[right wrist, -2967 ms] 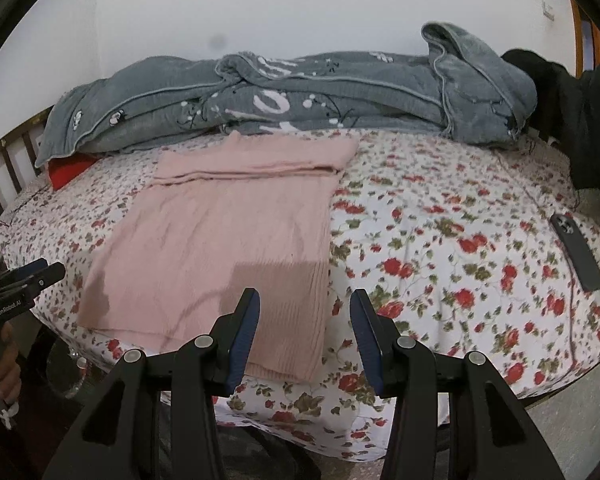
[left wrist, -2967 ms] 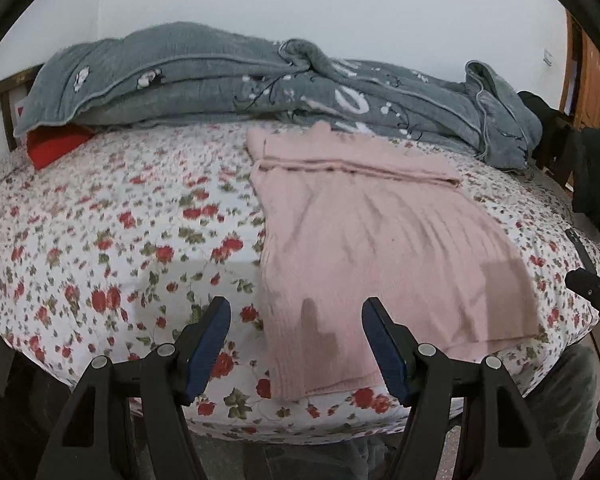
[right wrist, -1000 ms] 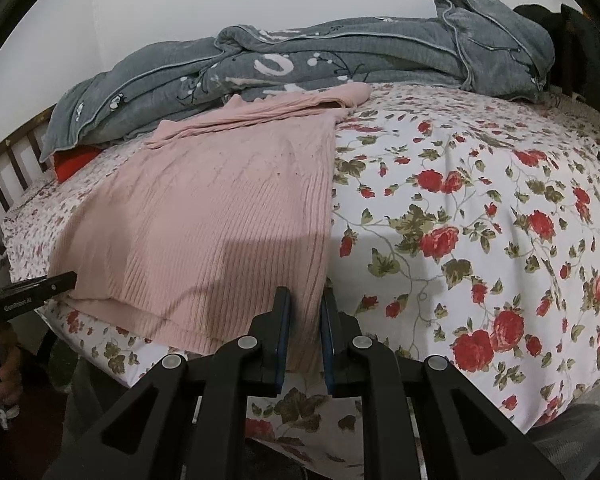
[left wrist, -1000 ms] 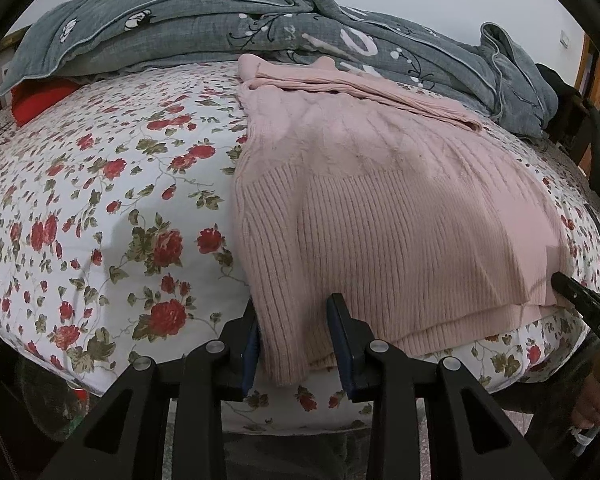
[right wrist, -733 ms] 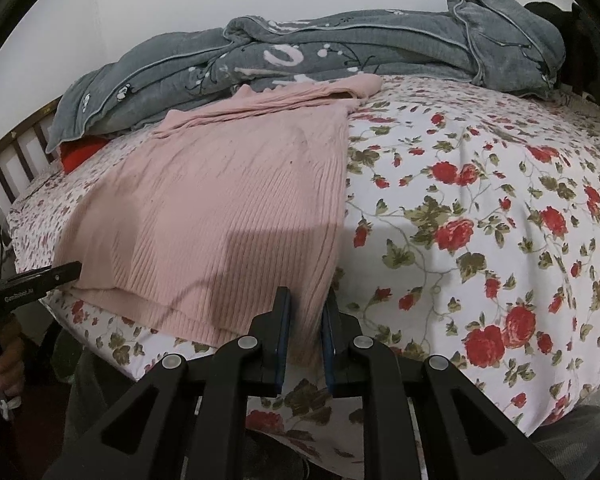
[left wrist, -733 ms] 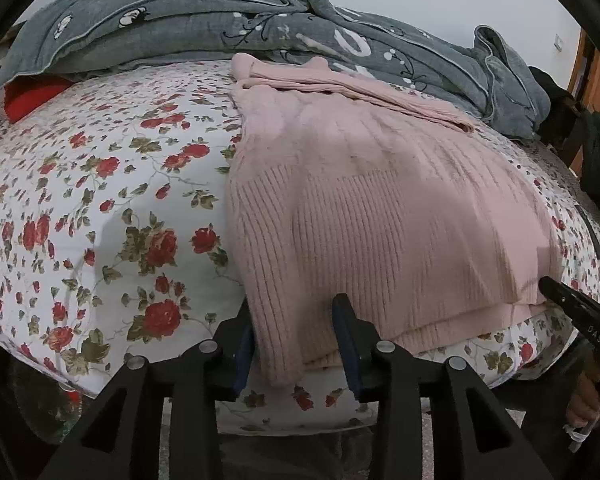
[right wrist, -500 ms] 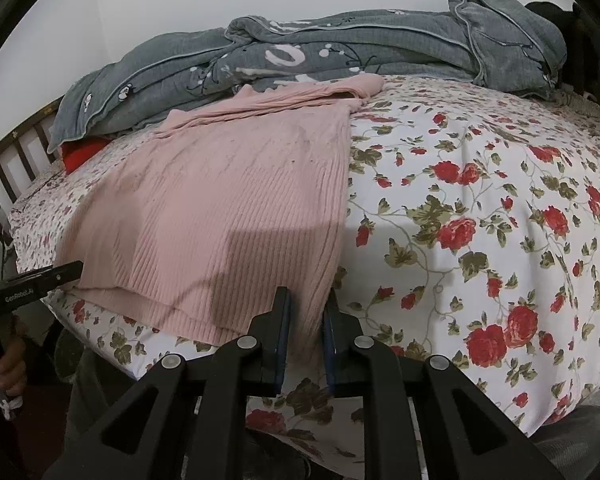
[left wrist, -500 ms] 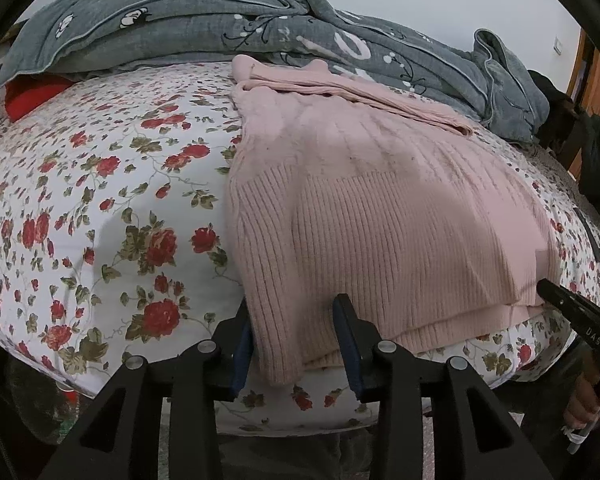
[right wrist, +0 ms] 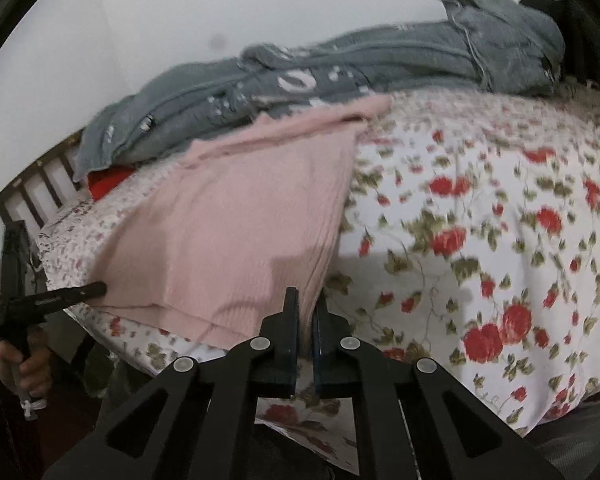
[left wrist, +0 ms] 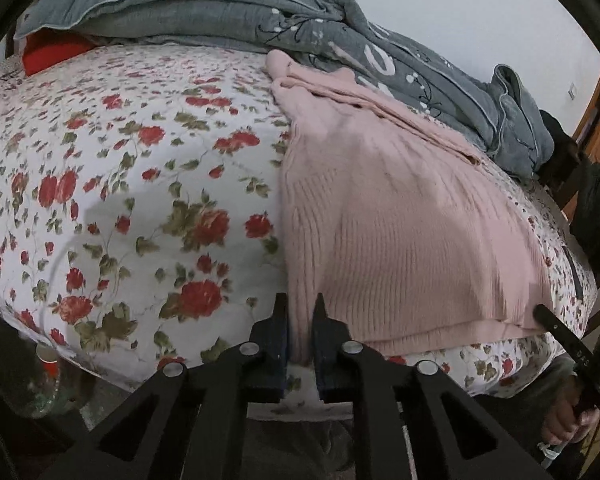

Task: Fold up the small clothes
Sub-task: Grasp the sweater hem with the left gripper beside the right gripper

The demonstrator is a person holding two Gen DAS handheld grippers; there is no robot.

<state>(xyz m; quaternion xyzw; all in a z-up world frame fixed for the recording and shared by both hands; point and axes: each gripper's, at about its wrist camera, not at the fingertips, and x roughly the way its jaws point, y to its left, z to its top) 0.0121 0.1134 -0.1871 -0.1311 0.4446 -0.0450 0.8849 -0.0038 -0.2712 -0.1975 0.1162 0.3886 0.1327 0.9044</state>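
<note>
Pink rib-knit sweater (left wrist: 400, 224) lying flat on the floral bedsheet (left wrist: 148, 184), its hem at the near edge of the bed and its folded-over upper part against the grey blanket (left wrist: 228, 12) at the far side. The knit shows fine vertical ribs near the hem; the cloth is soft and slightly rumpled, roughly rectangular in outline. The left gripper (left wrist: 301, 320), black with blue pads, has its jaws closed on the near left corner of the sweater hem, a strip of pink knit pinched between them. The right gripper (right wrist: 306, 312) has its jaws closed on the near right corner of the same hem; this view is tilted and motion-blurred. Each gripper appears in the other's view as a black tool at the opposite corner, held in a bare hand (left wrist: 568, 420) below the bed edge. A red item (left wrist: 56, 50) lies partly under the blanket at the far left. The sheet is white with red roses and green leaves.
</note>
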